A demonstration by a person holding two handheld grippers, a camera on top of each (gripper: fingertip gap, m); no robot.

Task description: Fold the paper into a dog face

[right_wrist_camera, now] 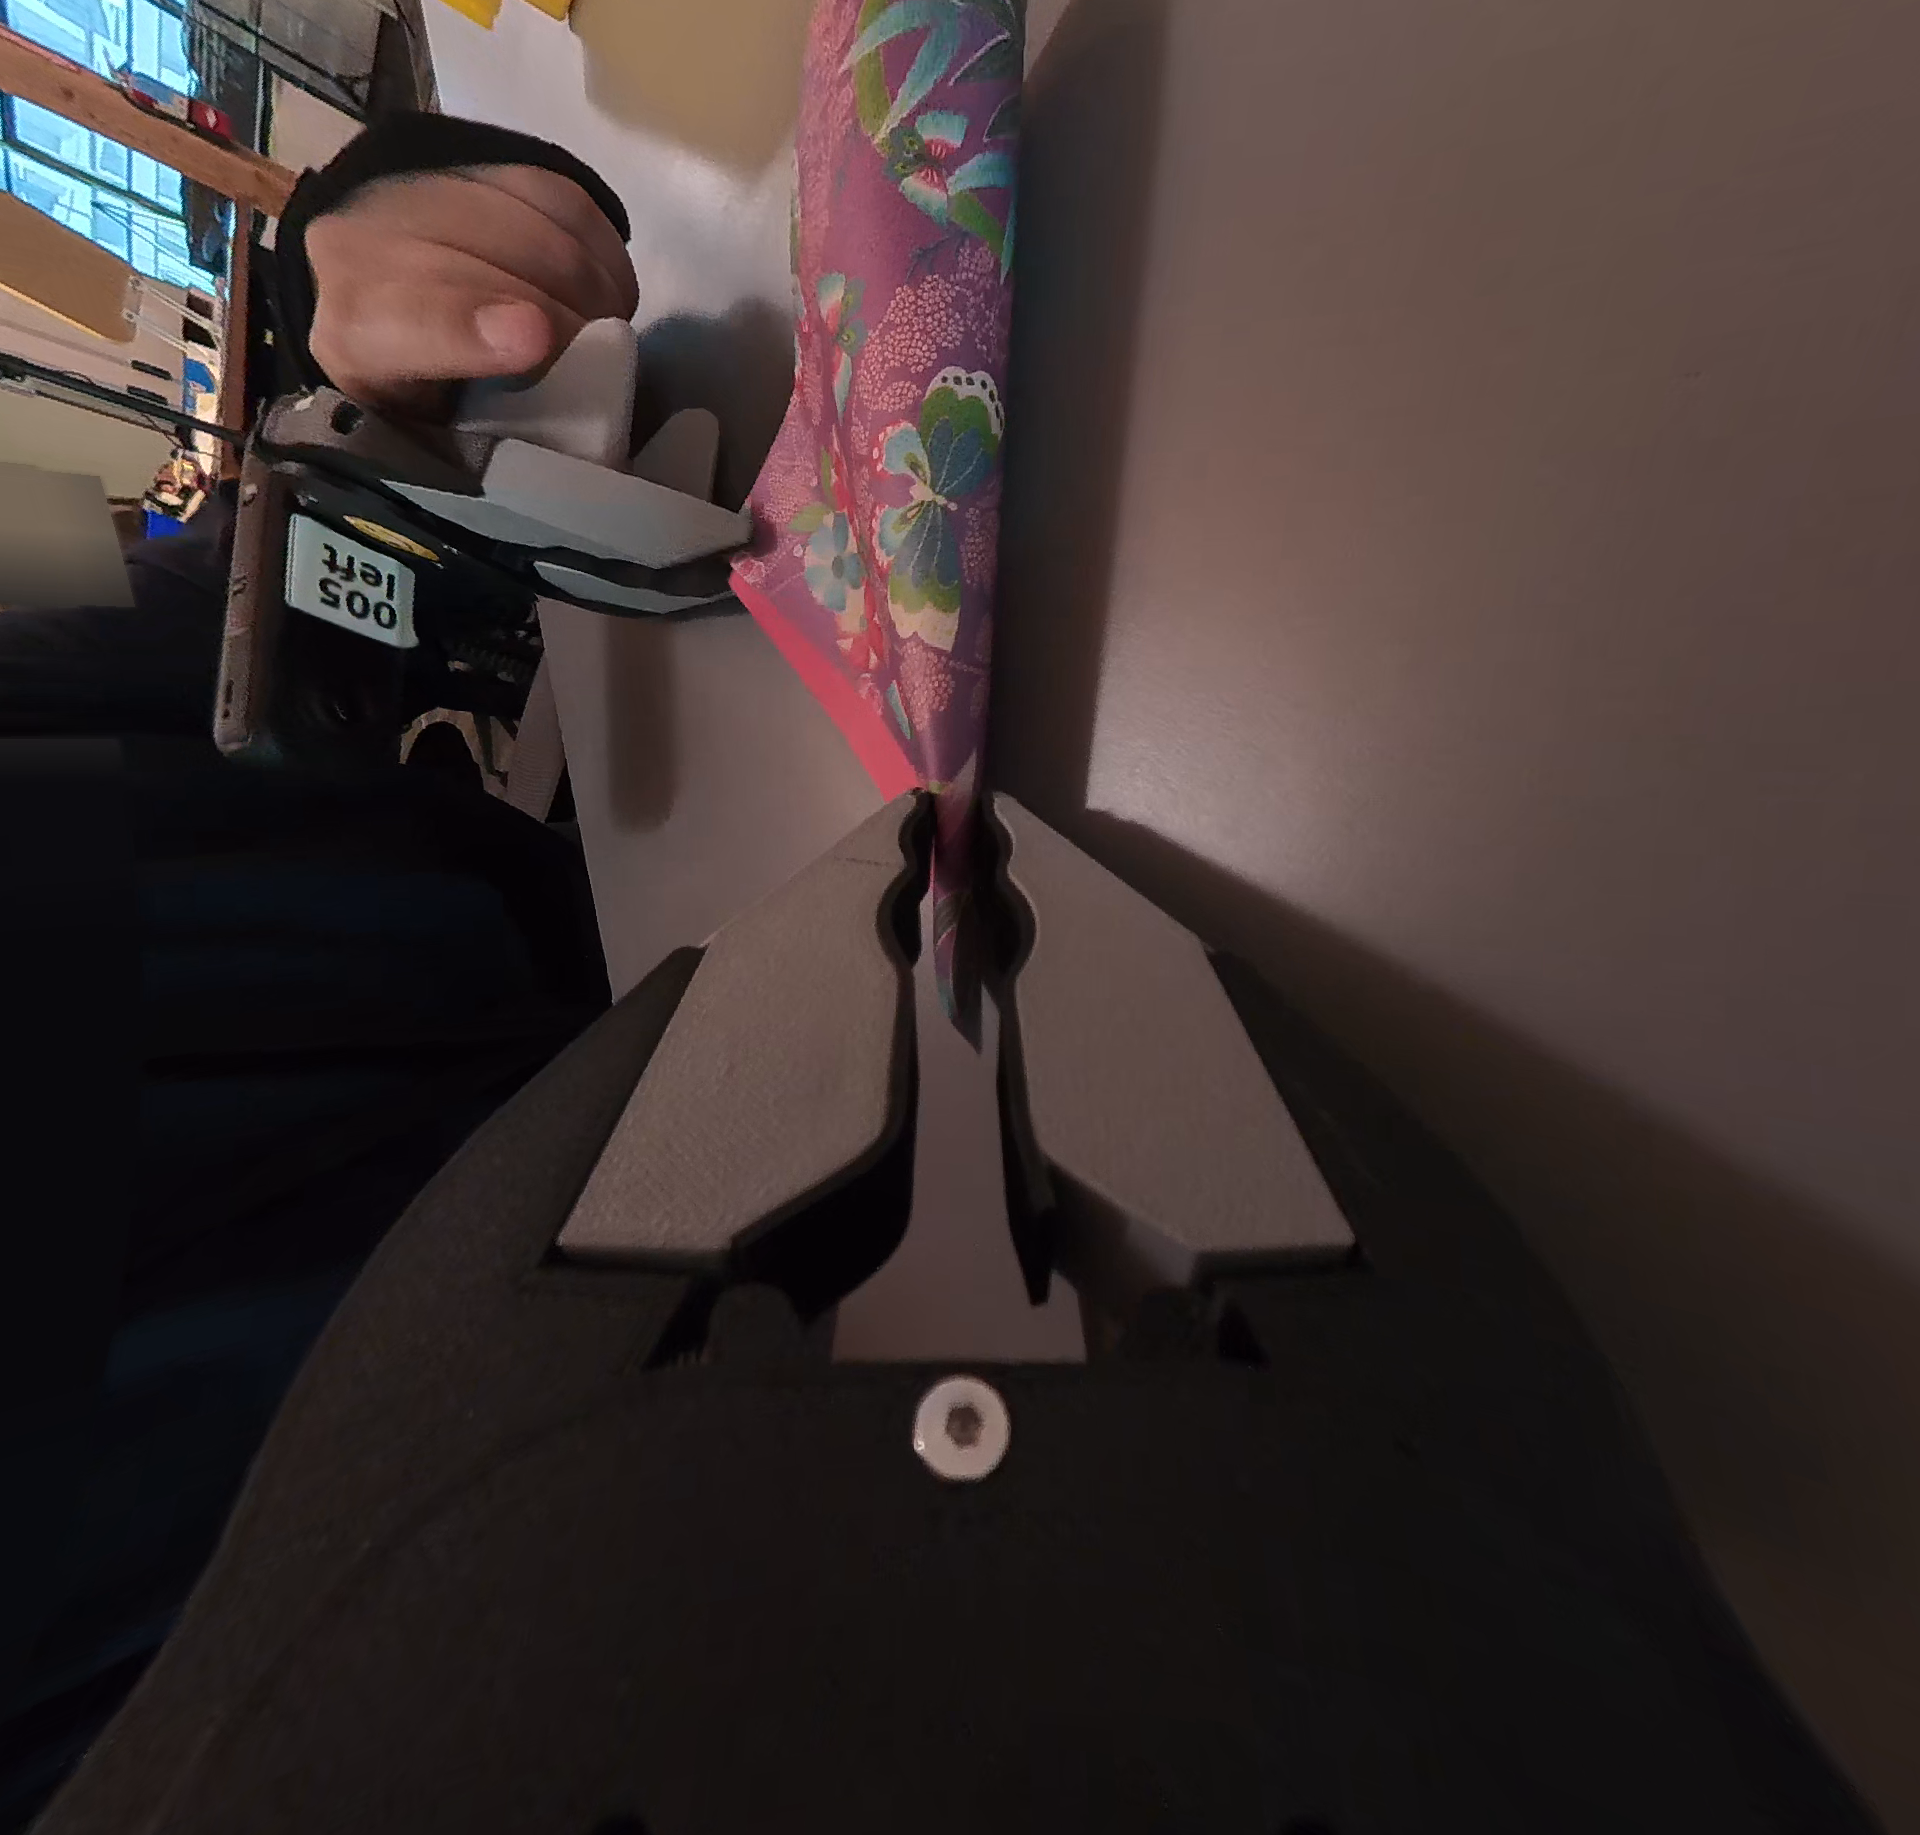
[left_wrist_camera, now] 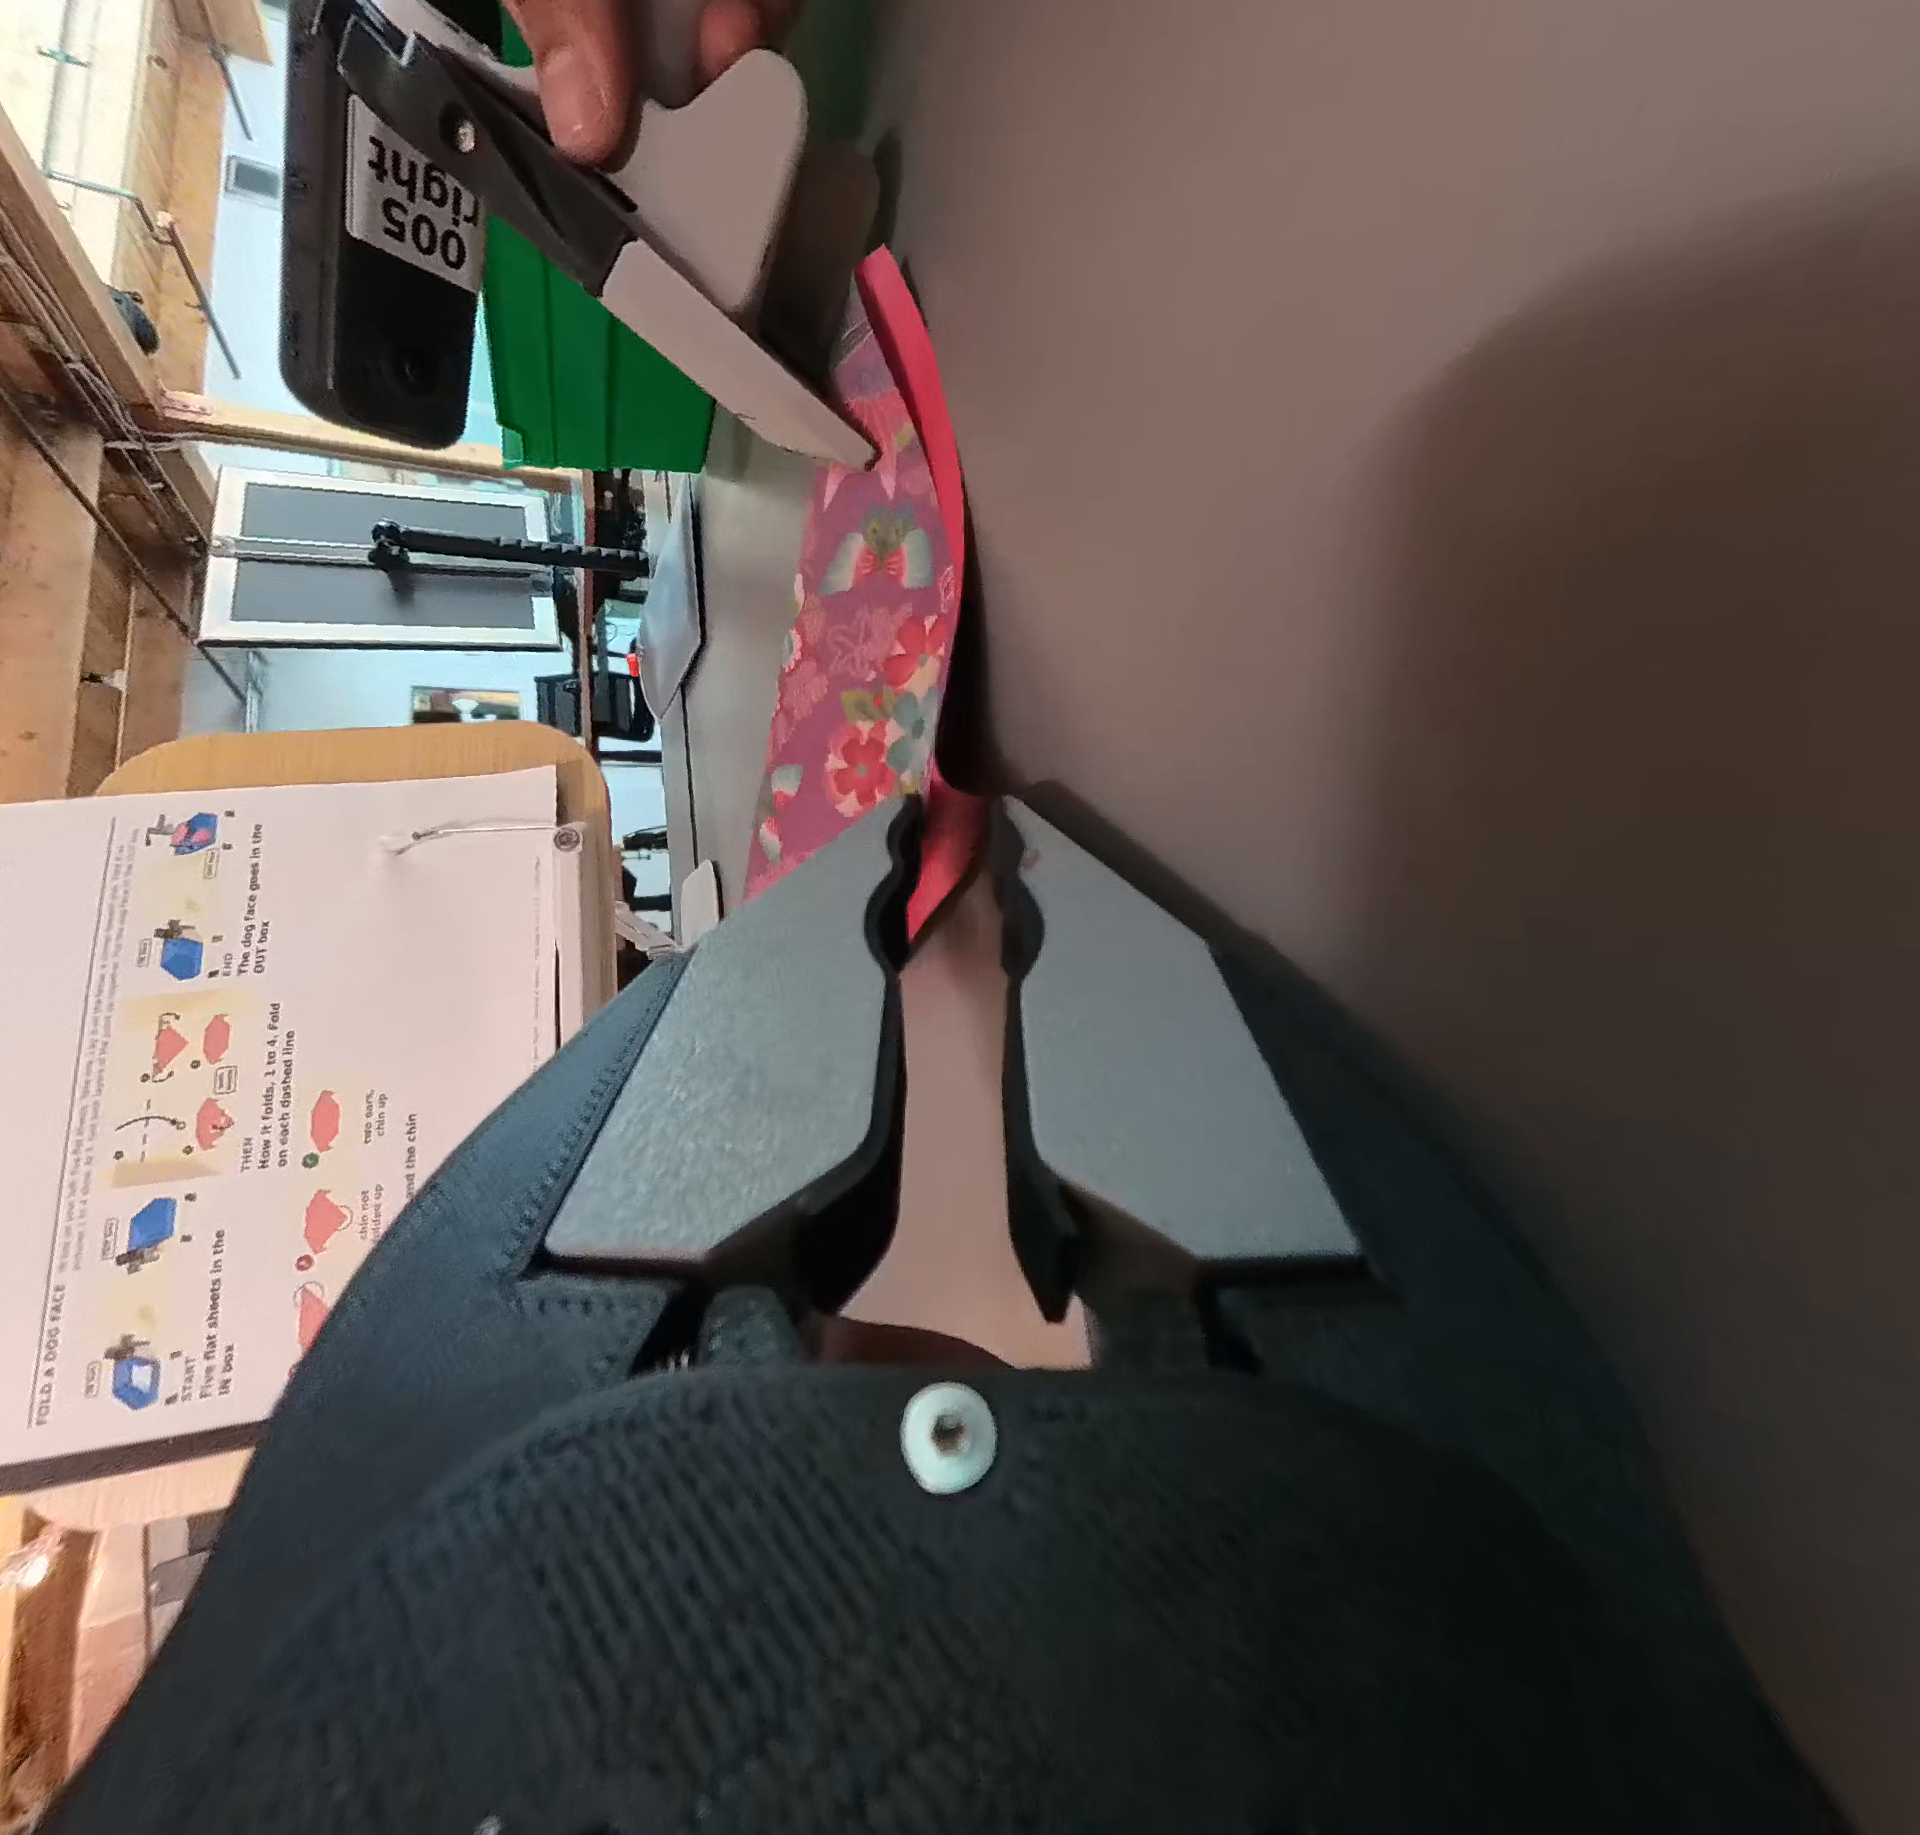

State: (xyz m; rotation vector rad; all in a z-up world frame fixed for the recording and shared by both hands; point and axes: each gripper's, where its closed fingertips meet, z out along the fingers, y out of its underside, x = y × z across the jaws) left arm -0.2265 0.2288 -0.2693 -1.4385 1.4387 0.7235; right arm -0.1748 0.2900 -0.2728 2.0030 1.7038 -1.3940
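Two grippers pinch one folded sheet

Both grippers hold the same thing: a thin square of origami paper [right_wrist_camera: 914, 351], purple with flowers and butterflies printed on one face and plain pink-red on the other. It stands lifted off the grey worktop [left_wrist_camera: 1455, 435], bent over on itself, with its lower edge near or on the surface; the views do not show which.

The left gripper [left_wrist_camera: 951, 850] has its grey fingers [left_wrist_camera: 769, 1089] nearly together, and the pink-red edge of the sheet runs between the tips. Whether the pads press it from both sides is hard to see, but it looks clamped. The right gripper [right_wrist_camera: 956, 840] has its fingers closed on a pointed corner of the printed side, which passes between the tips.

Such paper is very light and soft. It bends freely, it keeps every crease, and it may tear if the two grippers pull apart too strongly. The smooth surface can also slip from the pads. I judge that corners and free edges are the best places to hold, as now, leaving the middle free for the fold line.

A white instruction sheet [left_wrist_camera: 312, 1058] stands behind, and a green box [left_wrist_camera: 582, 383] sits toward the far side of the worktop.
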